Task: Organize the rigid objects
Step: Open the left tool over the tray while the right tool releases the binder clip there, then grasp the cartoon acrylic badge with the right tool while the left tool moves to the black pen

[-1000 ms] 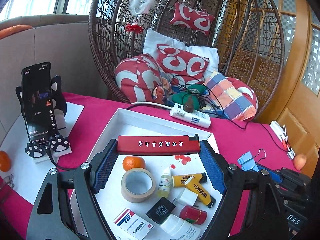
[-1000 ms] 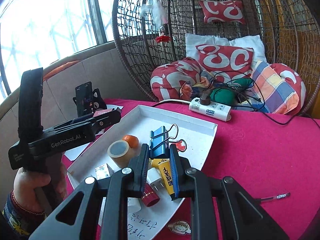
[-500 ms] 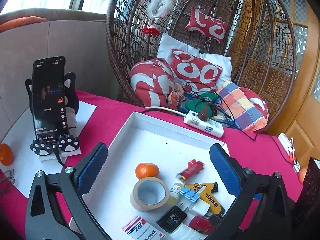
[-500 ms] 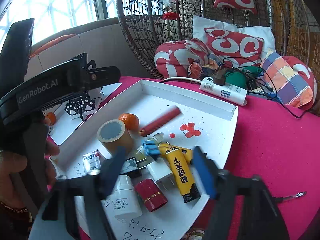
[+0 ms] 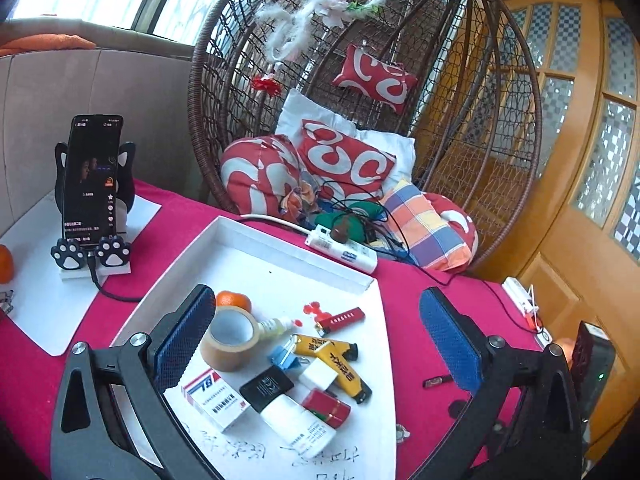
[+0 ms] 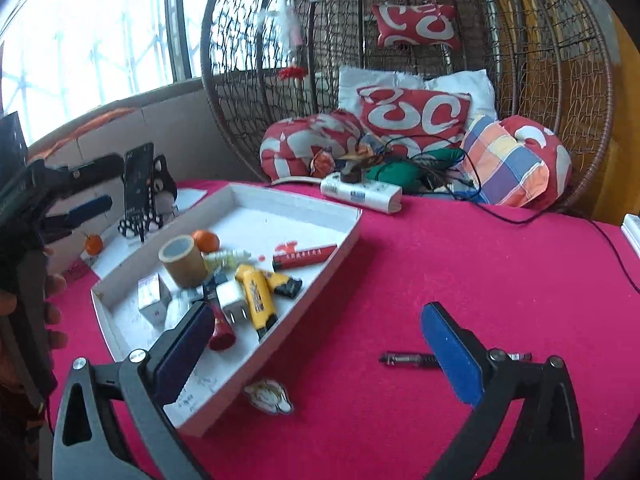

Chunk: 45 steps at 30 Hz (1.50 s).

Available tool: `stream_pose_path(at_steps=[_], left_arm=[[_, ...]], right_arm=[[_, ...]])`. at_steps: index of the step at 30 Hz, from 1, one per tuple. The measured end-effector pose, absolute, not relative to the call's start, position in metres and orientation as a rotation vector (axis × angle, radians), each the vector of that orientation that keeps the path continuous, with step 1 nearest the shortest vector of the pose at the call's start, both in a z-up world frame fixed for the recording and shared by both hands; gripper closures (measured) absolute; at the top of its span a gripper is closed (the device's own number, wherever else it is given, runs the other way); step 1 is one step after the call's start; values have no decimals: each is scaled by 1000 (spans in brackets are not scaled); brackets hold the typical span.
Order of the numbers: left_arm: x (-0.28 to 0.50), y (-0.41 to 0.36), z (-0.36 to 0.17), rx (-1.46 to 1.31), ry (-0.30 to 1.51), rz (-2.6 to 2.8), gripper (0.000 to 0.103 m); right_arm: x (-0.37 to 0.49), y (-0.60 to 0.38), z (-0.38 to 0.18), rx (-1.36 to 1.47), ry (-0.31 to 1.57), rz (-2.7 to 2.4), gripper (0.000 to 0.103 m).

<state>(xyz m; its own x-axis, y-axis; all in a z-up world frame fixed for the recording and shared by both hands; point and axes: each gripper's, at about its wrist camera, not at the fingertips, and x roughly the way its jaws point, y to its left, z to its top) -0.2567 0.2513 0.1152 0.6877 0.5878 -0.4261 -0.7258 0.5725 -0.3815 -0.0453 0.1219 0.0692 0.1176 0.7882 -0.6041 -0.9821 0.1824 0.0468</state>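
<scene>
Lot: rigid objects, gathered in one tray.

- Hovering over the near half of the white tray (image 5: 296, 257): left gripper (image 5: 316, 320), jaws standing wide apart, having just been opening, nothing between the pads.
- Hovering at the tray's right edge, mostly over the red cloth (image 6: 460, 280): right gripper (image 6: 318, 340), jaws likewise spread wide, having just been opening further, gripping nothing; its right finger covering part of a small dark pin (image 6: 404, 359) lying on the cloth.
- Lying inside the tray, bunched toward the near end:
 - tape roll (image 5: 230, 338), standing on its flat side, with an orange (image 5: 234, 300) just behind it;
 - dropper bottle (image 5: 276, 324), lying on its side beside the roll;
 - red bar (image 5: 342, 318) with pale lettering, lying flat near the tray's right wall;
 - two yellow tubes (image 5: 332, 358), crossing one another;
 - blue binder clip (image 5: 284, 356), lying between roll and tubes;
 - black charger (image 5: 266, 386), resting on a white bottle (image 5: 298, 426);
 - white plug (image 5: 318, 376) and red cylinder (image 5: 326, 406), touching the bottle;
 - small box (image 5: 218, 402) with red and blue print, lying at the left.
- Lying on the cloth just outside the tray's near corner: sticker (image 6: 268, 396).
- Standing well left of the tray: phone (image 5: 94, 180), upright in a cat-shaped stand.
- Lying beyond the tray's far wall: power strip (image 5: 342, 246).
</scene>
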Motion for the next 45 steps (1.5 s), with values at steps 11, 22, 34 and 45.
stream_pose_path(at_steps=[11,22,34,45], left_arm=[[-229,233,98,-576,352,722,0],[-206,222,93,-558,403,681,0],[-158,190,87,-490,482,536,0],[-133,170,85,-469,508,477,0]], right_arm=[[-86,139,7,-826,495,1462,22],[-84,139,0,-820,548,1538,71],[17,27,17,-585,667,1244,71],[43,13,14,-574,715,1142,71]])
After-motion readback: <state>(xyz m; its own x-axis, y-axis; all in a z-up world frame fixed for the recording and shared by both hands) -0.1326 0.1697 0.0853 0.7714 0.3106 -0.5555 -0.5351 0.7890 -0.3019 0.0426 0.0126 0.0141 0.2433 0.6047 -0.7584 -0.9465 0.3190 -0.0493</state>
